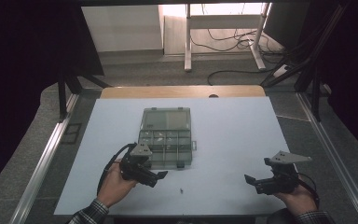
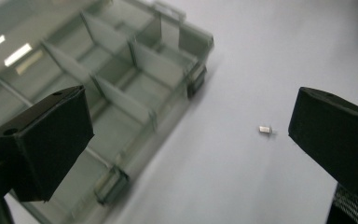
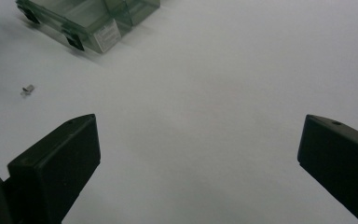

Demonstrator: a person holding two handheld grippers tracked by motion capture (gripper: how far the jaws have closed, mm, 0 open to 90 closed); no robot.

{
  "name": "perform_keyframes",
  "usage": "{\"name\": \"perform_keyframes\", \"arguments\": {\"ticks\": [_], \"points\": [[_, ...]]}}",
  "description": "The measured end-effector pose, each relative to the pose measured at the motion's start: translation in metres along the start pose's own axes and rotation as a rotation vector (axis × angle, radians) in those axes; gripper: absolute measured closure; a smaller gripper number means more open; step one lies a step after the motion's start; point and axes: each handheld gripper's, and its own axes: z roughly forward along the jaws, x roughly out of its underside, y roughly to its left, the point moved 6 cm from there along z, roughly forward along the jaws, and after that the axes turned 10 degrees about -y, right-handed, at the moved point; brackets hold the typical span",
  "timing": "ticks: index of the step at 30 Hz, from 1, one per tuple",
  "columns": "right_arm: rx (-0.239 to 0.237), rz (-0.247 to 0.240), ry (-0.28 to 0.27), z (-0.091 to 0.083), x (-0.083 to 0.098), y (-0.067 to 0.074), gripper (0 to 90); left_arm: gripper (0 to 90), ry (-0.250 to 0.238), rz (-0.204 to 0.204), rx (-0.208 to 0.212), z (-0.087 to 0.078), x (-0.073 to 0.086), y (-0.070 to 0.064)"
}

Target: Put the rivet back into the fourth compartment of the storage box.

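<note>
Fingers of the left gripper (image 1: 160,175) spread wide, empty, beside the open compartment box (image 1: 166,138) mid-worktop (image 1: 242,135). Tiny metal pin (image 1: 181,190) (screw-like) lies at six o'clock of the box. Right gripper (image 1: 249,180), at four o'clock, also gapes empty.

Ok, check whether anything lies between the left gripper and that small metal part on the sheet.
Nothing visible does. The left gripper is open, and the small metal part lies alone on bare white sheet ahead of its jaws. The compartment box sits off to one side, apart from the part.
</note>
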Motion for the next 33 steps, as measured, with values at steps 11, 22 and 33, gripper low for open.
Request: {"name": "perform_keyframes", "arguments": {"ticks": [11, 22, 33], "points": [[0.003, -0.009, 0.036, 0.002, 0.003, 0.000, 0.0, 1.5, 0.137, 0.023, 0.075, 0.019, 0.003, -0.018], [0.002, -0.020, 0.062, 0.003, 0.005, 0.000, 0.0, 31.2, 0.272, 0.154, 0.193, 0.050, 0.001, -0.048], [0.004, -0.025, 0.074, 0.003, 0.007, 0.000, 0.0, 54.9, 0.372, 0.201, 0.230, 0.076, 0.009, -0.064]]}}
